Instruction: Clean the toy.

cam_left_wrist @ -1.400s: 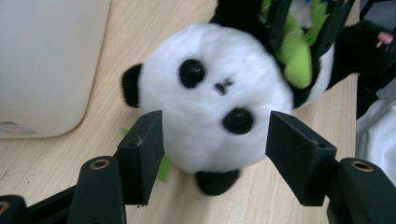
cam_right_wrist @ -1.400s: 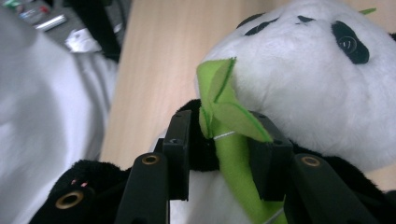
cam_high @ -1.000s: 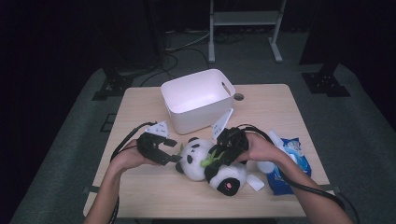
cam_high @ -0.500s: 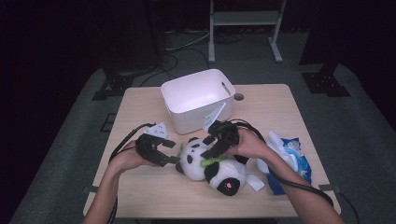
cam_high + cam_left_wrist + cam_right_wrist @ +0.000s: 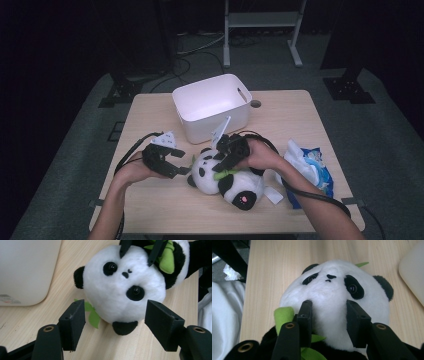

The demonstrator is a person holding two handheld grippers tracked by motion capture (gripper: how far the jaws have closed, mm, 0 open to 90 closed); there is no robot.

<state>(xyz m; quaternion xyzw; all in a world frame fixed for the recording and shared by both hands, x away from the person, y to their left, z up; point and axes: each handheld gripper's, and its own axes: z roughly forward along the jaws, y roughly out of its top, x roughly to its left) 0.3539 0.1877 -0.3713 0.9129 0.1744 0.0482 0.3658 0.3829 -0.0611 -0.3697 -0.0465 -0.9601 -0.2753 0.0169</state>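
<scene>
High view: starting at the left, the left gripper [image 5: 181,162] is held level just off the table [image 5: 150,210], aimed at the plush panda [image 5: 227,177], which lies on its back near the front edge, head toward that gripper. In the left gripper view its jaws stand apart either side of the panda's head [image 5: 122,285], not touching the fur, so nothing is gripped there; the placement looks meant to steady or receive the toy. A green leaf [image 5: 92,315] is seen poking out from under the head. Behind, a white bin [image 5: 212,105] is set open-topped just beyond the panda, probably where the toy is bound. Moving right, the right gripper [image 5: 223,161] is laid over the panda from the body side. Its jaws have just been closing, and in the right gripper view the pads [image 5: 305,315] are pressed into the white fur of the lower face, so the head is being pinched for a lift, it seems. Farthest right, a blue wipes pack [image 5: 312,170] is left lying, well clear of the action.
</scene>
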